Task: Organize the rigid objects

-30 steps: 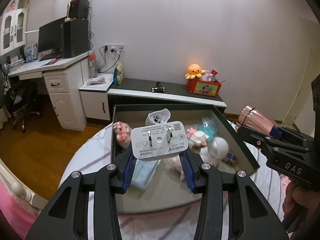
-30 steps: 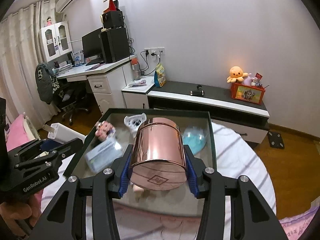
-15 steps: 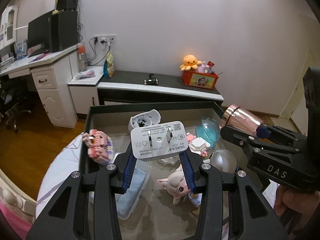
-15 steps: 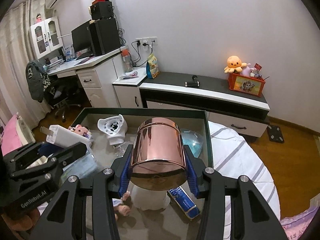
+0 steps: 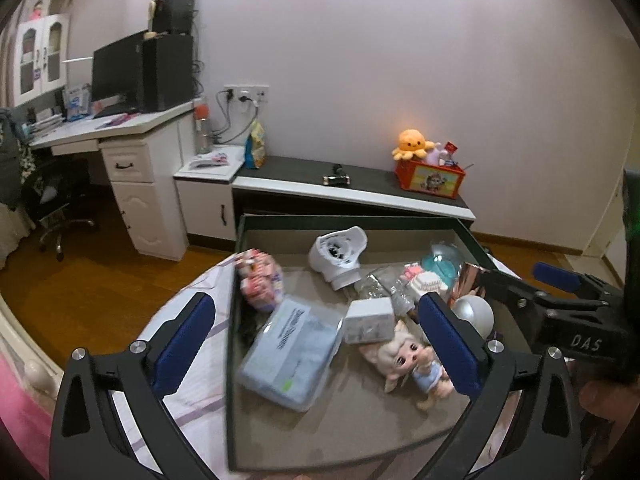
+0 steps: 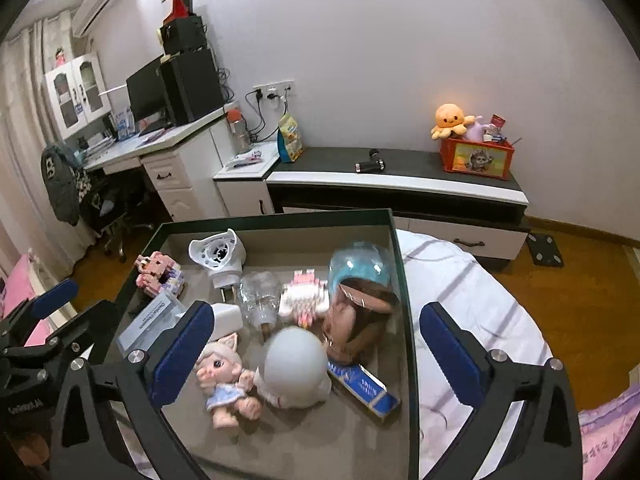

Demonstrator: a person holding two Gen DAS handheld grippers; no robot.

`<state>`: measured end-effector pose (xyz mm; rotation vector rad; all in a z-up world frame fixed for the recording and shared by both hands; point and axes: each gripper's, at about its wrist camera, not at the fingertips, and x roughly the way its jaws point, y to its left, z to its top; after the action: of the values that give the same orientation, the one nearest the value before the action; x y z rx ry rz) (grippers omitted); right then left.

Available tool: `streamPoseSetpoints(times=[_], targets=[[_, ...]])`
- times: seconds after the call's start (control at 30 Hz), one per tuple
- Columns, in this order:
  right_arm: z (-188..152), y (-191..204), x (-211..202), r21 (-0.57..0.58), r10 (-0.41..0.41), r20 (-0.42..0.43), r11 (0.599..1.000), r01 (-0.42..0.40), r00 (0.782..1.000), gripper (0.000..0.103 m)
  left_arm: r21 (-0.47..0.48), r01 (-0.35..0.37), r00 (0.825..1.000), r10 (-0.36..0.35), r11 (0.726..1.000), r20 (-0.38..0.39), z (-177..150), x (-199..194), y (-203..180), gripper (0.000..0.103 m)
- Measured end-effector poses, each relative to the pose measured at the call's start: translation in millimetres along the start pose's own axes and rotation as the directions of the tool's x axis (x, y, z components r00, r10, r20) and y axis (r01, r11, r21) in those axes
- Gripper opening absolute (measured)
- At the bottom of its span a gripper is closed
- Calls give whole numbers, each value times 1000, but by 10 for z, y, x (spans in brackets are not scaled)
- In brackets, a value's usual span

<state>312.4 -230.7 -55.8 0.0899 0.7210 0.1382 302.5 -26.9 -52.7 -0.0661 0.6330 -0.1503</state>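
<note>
Both tongs, left (image 5: 316, 336) and right (image 6: 316, 340), have just sprung wide open, empty, above the box (image 6: 404, 280).

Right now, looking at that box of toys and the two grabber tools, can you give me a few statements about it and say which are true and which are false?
1. Both grabbers hold nothing. True: the left gripper and the right gripper stand wide open, their jaws having just opened.
2. The rose-gold tin sits outside the box. False: it lies inside, by the right wall.
3. The white charger lies in the box beside the tissue pack. True.
4. The orange octopus plush is in the box. False: it sits on the red bin on the low cabinet.
5. The doll stands upright. False: it lies on its back.
</note>
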Motion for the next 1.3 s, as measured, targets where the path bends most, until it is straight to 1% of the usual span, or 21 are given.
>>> streamPoseSetpoints(times=[0.23, 0.5, 0.7, 1.0, 1.3], targets=[[-163, 28, -331, 25, -10, 21, 1000, 10, 1000, 103, -19, -20, 1000, 20, 1000, 24, -141, -397, 83, 103], [-317, 229, -864, 9, -11, 89, 1000, 10, 996, 103, -8, -40, 996, 40, 999, 74, -248, -918, 57, 103], [-490, 368, -1236, -10, -6, 128, 1000, 7, 992, 103, -15, -45, 992, 46, 999, 116, -389, -1334, 20, 103], [-833, 538, -1751, -37, -21, 177, 999, 28, 984, 103, -28, -71, 986, 74, 997, 150, -733, -1813, -11, 103], [-1190, 583, -2366, -39, -50, 251, 997, 61, 967, 103, -44, -71, 981, 78, 996, 177, -1077, -2307, -81, 103]])
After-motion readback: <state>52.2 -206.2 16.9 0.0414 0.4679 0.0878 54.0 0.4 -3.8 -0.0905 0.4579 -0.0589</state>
